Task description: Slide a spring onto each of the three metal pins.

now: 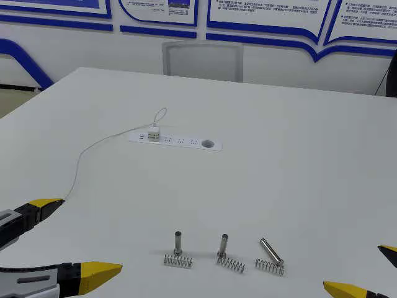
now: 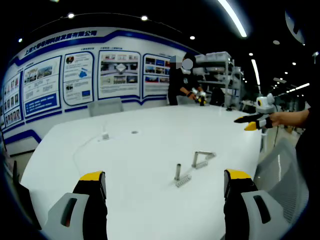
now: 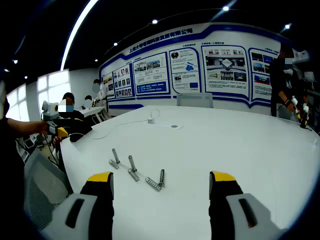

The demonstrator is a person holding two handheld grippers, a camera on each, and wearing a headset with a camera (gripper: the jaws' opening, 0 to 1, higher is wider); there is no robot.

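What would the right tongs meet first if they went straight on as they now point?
Probably the nearest spring beside its pin, straight ahead between the open jaws, though depth is unclear.

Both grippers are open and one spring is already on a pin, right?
No. Head view shows all three springs lying on the table beside the pins, none on one. The left gripper and right gripper are open.

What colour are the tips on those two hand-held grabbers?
Yellow; the left gripper shows it best, in the left gripper view.
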